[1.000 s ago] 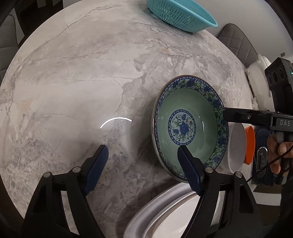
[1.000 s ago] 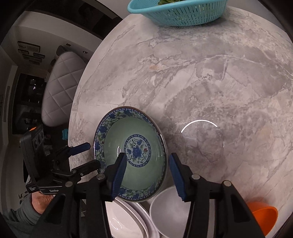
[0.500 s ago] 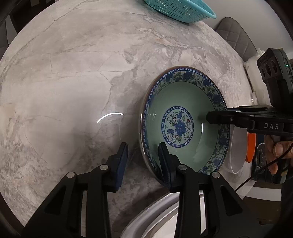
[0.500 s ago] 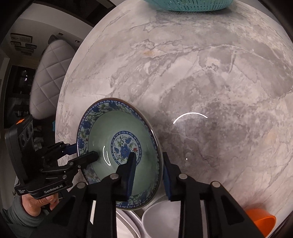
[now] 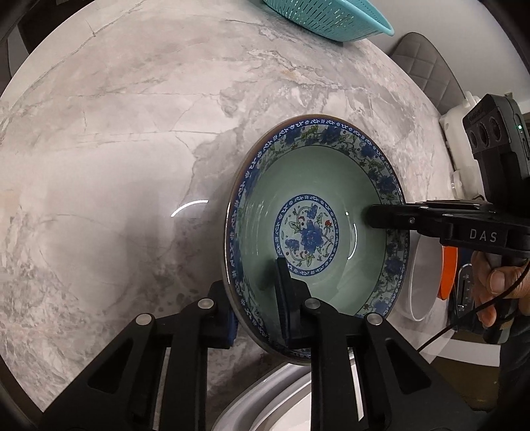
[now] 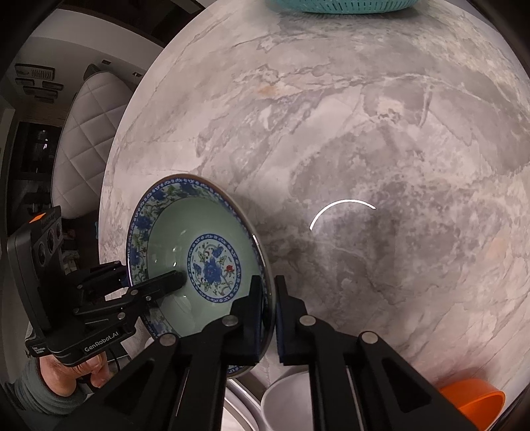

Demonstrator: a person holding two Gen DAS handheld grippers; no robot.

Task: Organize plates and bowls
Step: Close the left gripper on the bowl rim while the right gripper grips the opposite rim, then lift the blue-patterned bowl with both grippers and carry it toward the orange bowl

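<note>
bowl point(image 5: 314, 232): rim pinched on opposite sides, no long axis
left gripper point(image 5: 258, 311): just closed, clamped on near rim
right gripper point(image 6: 266, 318): just closed, clamped on far rim
nearer: neither

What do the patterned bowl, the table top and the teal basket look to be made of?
Patterned bowl: glazed ceramic or melamine, glossy; it shows sharp light glints and a printed blue floral pattern. Table top: polished marble or marble-look slab; grey veining, mirror-like ring reflection. Teal basket: moulded plastic, matt, with rows of small drain holes.
</note>
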